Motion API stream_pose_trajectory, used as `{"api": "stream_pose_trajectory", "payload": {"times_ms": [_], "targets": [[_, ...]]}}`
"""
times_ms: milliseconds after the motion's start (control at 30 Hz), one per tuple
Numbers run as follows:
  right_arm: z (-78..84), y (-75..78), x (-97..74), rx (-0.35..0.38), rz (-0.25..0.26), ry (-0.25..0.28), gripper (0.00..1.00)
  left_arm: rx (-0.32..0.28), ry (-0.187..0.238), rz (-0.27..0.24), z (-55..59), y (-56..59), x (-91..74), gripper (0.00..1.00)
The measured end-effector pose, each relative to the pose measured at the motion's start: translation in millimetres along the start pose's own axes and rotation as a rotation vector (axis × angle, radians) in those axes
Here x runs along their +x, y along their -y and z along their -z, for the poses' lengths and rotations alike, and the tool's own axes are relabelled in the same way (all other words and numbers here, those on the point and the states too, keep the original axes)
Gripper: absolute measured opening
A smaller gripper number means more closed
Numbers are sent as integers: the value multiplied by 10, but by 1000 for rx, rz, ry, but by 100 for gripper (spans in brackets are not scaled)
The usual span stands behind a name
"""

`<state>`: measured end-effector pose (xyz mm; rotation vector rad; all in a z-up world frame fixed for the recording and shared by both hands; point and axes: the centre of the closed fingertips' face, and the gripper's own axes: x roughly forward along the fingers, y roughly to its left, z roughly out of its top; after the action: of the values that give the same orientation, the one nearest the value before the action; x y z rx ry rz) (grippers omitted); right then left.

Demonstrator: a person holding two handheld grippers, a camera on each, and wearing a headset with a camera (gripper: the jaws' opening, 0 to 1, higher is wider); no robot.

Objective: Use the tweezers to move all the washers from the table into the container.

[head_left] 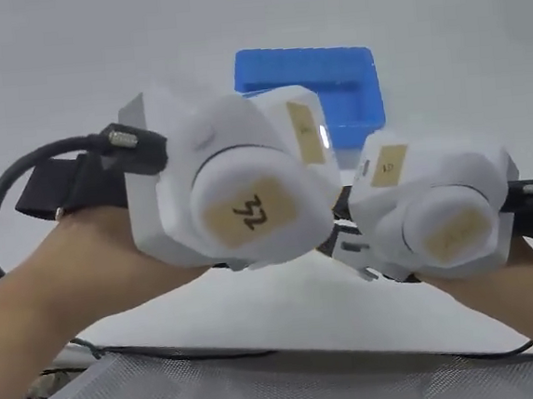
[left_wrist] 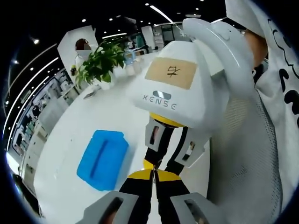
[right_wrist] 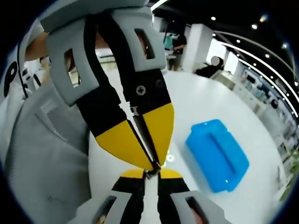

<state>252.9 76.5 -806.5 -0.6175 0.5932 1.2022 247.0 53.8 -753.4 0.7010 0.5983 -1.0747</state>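
While closed, left gripper (right_wrist: 152, 164) on tweezers (right_wrist: 141, 133)

**White counter, mesh chair, office beyond**

A white counter (head_left: 258, 312) spreads wide. A grey mesh chair back (head_left: 265, 391) sits just off its near edge, and a thin black cable (head_left: 215, 355) runs along that edge. A leafy potted plant (left_wrist: 100, 63) stands by the far edge. Ceiling lights (left_wrist: 159, 13) glow overhead, and a person (right_wrist: 179, 46) stands beyond.
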Motion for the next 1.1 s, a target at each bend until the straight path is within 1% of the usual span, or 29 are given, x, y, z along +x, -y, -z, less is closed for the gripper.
{"api": "stream_pose_trajectory", "payload": {"times_ms": [67, 100, 133, 167, 200, 233, 267, 300, 333, 367, 400, 433, 467, 533, 567, 600, 667, 700, 733, 767, 800, 833, 900, 933, 967, 1000, 1033, 1067, 1100], "targets": [[-6, 10, 1, 22, -6, 3, 5, -51, 43, -44, -4, -46, -12, 0], [-15, 4, 3, 32, -15, 9, 5, -77, 61, -65, 2, -66, -35, 4], [-19, 7, 1, 40, -17, 11, 4, -105, 71, -78, 11, -77, -55, 8], [-28, 20, -5, 43, -14, 14, 3, -158, 101, -114, 16, -123, -102, 14], [-40, 35, -11, 48, -12, 20, 3, -186, 125, -148, 27, -172, -145, 23], [-68, 63, -12, 70, -12, 30, 3, -226, 146, -178, 52, -213, -195, 28], [-79, 82, -15, 79, -14, 33, 3, -299, 161, -217, 127, -269, -265, 31], [-98, 98, -12, 95, -16, 42, 3, -344, 167, -229, 193, -289, -308, 32], [-118, 112, -12, 111, -20, 50, 3, -402, 169, -264, 300, -330, -376, 32], [-151, 137, -13, 129, -25, 63, 3, -425, 172, -297, 374, -363, -424, 35], [-177, 153, -16, 136, -28, 73, 3, -463, 158, -321, 497, -364, -475, 39], [-204, 183, -18, 143, -28, 79, 3, -487, 138, -337, 590, -354, -506, 42], [-226, 201, -18, 146, -29, 84, 3, -507, 124, -378, 710, -353, -558, 45], [-279, 247, -12, 145, -26, 99, 3, -550, 111, -427, 844, -327, -608, 53], [-296, 271, 6, 145, -26, 99, 3, -574, 105, -436, 903, -295, -623, 56], [-305, 285, 20, 145, -28, 99, 3, -613, 101, -450, 972, -247, -632, 56], [-320, 303, 63, 148, -35, 91, 3, -641, 108, -459, 1029, -196, -635, 53], [-321, 302, 76, 142, -36, 87, 2, -649, 104, -451, 1049, -162, -623, 52], [-320, 302, 90, 131, -38, 78, 2, -649, 99, -449, 1054, -152, -611, 52], [-318, 295, 94, 126, -40, 70, 2, -639, 91, -451, 1049, -149, -598, 53], [-316, 287, 94, 122, -43, 63, 2, -616, 77, -453, 1043, -163, -591, 52], [-312, 271, 89, 116, -50, 52, 2, -595, 73, -455, 1023, -178, -580, 50], [-285, 235, 69, 97, -63, 18, 2, -581, 72, -462, 1002, -194, -554, 47], [-237, 177, 52, 69, -93, -22, 2, -579, 72, -463, 998, -193, -545, 47], [-204, 165, 46, 63, -92, -47, 2, -576, 67, -461, 998, -185, -534, 47], [-172, 149, 44, 31, -90, -65, 2, -574, 59, -461, 1008, -176, -533, 47], [-138, 127, 45, 14, -97, -85, 2, -575, 48, -465, 1022, -169, -540, 47], [-70, 95, 51, 2, -106, -126, 2, -586, 49, -470, 1024, -157, -552, 47], [-47, 76, 65, -9, -110, -137, 2, -599, 59, -471, 1014, -146, -557, 47]]}}
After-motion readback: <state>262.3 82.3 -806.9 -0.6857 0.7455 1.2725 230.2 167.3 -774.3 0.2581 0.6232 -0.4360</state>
